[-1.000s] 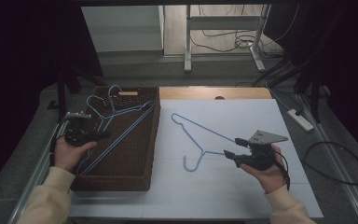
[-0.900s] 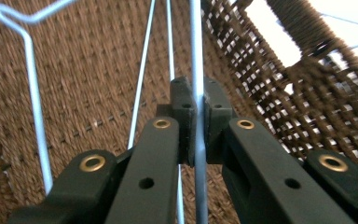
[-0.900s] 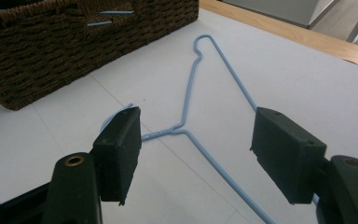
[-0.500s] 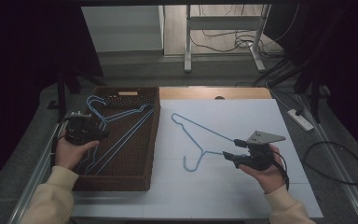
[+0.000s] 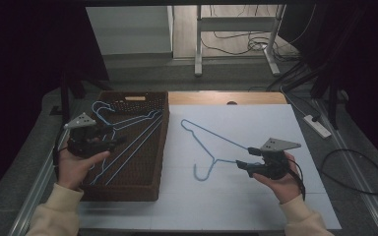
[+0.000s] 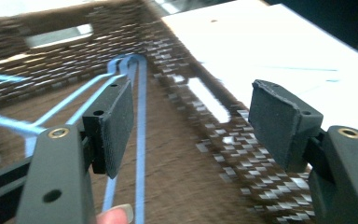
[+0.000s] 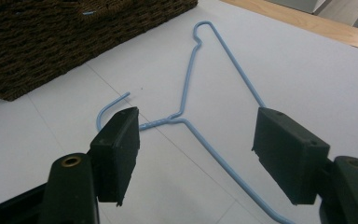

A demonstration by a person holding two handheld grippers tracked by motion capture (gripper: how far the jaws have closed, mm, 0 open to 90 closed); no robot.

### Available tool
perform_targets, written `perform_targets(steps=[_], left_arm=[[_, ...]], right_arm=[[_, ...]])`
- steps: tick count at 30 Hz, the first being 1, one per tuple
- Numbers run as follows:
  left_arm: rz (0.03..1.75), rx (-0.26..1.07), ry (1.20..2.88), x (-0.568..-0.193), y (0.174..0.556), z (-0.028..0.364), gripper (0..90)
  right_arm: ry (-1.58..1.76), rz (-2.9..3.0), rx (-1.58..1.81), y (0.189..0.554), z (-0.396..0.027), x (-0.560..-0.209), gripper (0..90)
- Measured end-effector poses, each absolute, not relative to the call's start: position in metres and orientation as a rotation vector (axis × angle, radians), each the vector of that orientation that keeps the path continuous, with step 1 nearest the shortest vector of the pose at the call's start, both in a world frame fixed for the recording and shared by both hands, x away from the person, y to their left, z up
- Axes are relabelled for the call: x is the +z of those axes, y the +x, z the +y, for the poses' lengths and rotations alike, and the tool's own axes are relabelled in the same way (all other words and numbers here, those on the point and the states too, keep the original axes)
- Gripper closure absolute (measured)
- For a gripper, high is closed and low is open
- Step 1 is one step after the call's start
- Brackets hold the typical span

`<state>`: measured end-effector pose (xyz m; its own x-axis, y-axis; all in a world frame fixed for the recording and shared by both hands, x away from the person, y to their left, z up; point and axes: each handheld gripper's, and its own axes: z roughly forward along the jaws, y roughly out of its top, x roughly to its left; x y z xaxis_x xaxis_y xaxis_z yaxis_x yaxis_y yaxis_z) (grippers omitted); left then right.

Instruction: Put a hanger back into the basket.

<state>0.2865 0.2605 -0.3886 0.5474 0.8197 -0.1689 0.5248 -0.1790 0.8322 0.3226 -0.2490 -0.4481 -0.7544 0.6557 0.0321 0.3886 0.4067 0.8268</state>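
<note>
The white table (image 5: 256, 206) is my biggest landmark, and everything else I place against the brown woven basket (image 5: 128, 189) that sits on its left part. Inside the basket lie blue wire hangers (image 5: 128, 142), their long bars running along the basket's right wall.

Right of the basket, flat on the table and well clear of its wall, lies the single blue hanger (image 5: 211, 147), its hook (image 7: 109, 108) curling back toward the basket's near corner.

My left tongs (image 5: 109, 142) hang over the basket's near half; their jaws have just been opening and now stand wide, with nothing between the pads, the hangers lying below them. My right tongs (image 5: 241, 164) hover farther right of the basket than the hanger itself, jaws wide apart and gripping nothing, aimed at the twisted neck (image 7: 168, 120) where hook meets shoulders.

I judge this hanger light, thin and springy: stiff enough to keep its shape, yet smooth and lying flush, so the pads could skate off a bare bar. The twisted neck looks the best hold, being thicker and central, so the frame should not swing or tip.
</note>
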Motion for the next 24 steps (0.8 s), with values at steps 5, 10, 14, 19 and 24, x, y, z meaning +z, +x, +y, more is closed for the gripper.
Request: perform_targets(steps=[5,10,14,19,24], left_arm=[[1.044,0.378,1.844,-0.391,0.274,0.244,30.9],[0.999,0.367,1.861,-0.401,0.262,0.227,29.8],[0.979,0.361,1.868,-0.412,0.254,0.219,29.5],[0.959,0.358,1.868,-0.422,0.248,0.211,29.5],[0.947,0.352,1.879,-0.430,0.245,0.207,29.5]], right_arm=[[0.912,2.364,1.277,0.323,-0.252,-0.448,32.2],[0.914,2.353,1.278,0.323,-0.258,-0.448,32.3],[0.917,2.346,1.278,0.323,-0.263,-0.449,32.3],[0.932,2.333,1.278,0.324,-0.270,-0.449,32.5],[0.929,2.344,1.280,0.325,-0.269,-0.450,32.5]])
